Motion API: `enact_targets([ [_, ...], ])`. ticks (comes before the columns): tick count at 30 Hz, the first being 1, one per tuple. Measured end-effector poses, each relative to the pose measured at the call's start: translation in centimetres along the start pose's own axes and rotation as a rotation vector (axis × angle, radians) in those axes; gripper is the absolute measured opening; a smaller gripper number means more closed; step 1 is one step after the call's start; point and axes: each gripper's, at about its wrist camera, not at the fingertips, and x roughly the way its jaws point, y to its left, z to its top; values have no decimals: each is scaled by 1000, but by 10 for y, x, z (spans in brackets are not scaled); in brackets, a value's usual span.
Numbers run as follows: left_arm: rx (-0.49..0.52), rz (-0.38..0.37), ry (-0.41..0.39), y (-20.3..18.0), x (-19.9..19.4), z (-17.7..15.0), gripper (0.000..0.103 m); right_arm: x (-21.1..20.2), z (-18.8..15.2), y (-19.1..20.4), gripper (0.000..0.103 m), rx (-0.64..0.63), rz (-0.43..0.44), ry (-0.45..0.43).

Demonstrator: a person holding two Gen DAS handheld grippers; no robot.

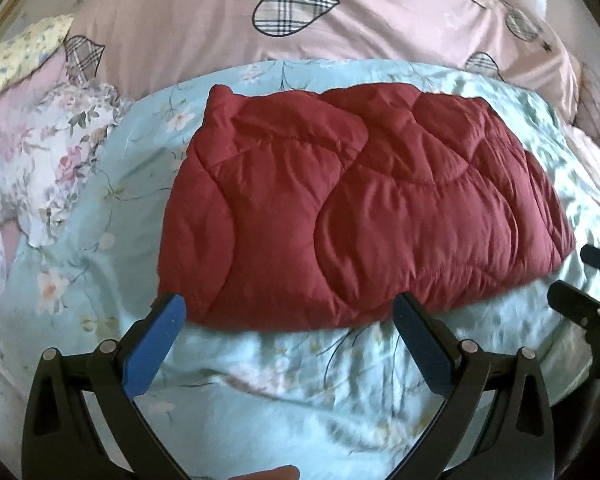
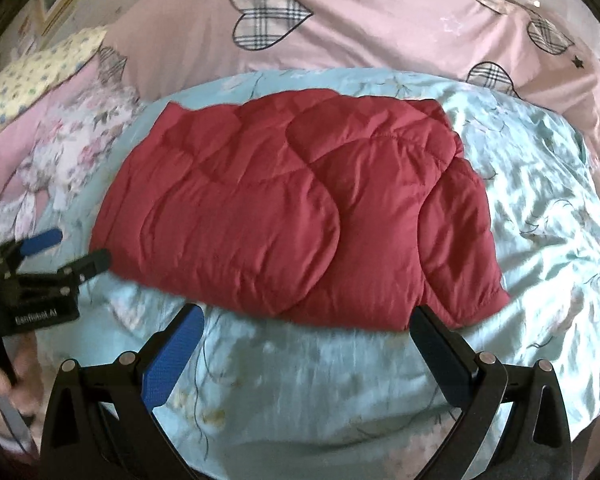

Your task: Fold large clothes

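**Red quilted garment folded on the teal floral cover**

While both tongs hang spread wide and empty, the left tongs [image 1: 288, 312] and right tongs [image 2: 308, 320] sit just near of the red quilted garment [image 1: 352, 208], which lies folded mid-way on the teal floral cover [image 1: 268, 376]. Beyond it spreads a pink heart-print duvet [image 1: 188, 32]; left of it, a floral pillow [image 1: 48, 168].

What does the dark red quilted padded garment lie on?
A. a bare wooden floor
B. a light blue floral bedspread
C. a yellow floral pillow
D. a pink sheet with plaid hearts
B: the dark red quilted padded garment rests flat on the light blue floral bedspread, whose fabric shows on all its sides.
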Motion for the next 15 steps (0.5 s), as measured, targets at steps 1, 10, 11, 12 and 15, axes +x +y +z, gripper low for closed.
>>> enact_targets([
  [1, -14, -3, 0, -1, 3, 2, 103, 4, 3, 0, 103, 7, -6, -4],
  [10, -58, 0, 35, -5, 23, 7, 103, 25, 12, -8, 103, 55, -14, 5],
  [11, -57, 7, 40, -5, 25, 7, 103, 26, 12, -8, 103, 58, -16, 8],
  [12, -58, 11, 43, -5, 26, 7, 103, 28, 13, -9, 103, 61, -16, 13],
  [15, -68, 6, 50, -3, 30, 8, 103, 33, 14, -10, 103, 73, -11, 24],
])
